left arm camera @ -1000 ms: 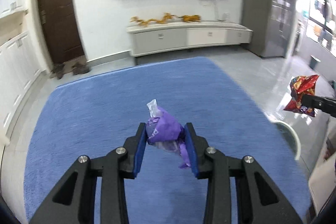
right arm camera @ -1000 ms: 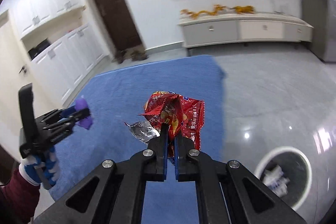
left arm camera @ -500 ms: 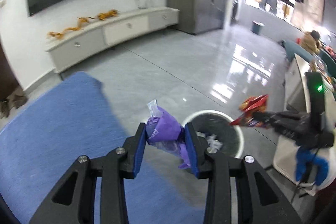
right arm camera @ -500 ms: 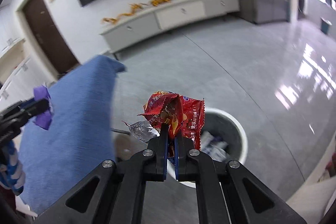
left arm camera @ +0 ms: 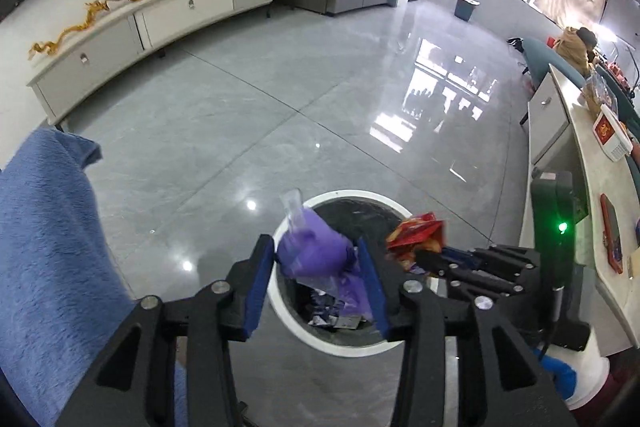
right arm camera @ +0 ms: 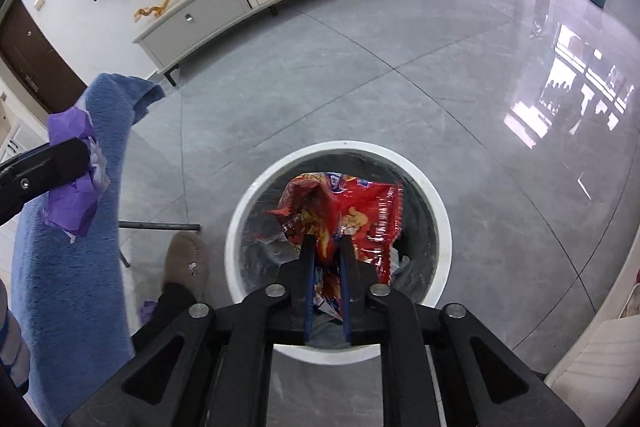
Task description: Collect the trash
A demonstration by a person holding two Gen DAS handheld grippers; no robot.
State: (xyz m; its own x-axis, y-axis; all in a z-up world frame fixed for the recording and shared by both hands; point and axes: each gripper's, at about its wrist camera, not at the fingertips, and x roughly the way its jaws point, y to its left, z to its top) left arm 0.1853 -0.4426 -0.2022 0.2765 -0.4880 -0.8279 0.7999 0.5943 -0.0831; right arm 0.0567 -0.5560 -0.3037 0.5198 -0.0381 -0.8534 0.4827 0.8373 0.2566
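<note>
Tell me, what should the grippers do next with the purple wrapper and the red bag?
Probably let go. The red snack bag in the right gripper and the purple wrapper in the left gripper both hang over the white bin, and both jaws have just been opening around them.

The round white-rimmed waste bin (left arm camera: pixel 347 346) is partly masked by the crumpled purple plastic wrapper (left arm camera: pixel 316 254); its contents stay indistinct behind the red foil snack packet (right arm camera: pixel 362 213). The blue fleece blanket (right arm camera: pixel 66 279) runs off-frame.
</note>
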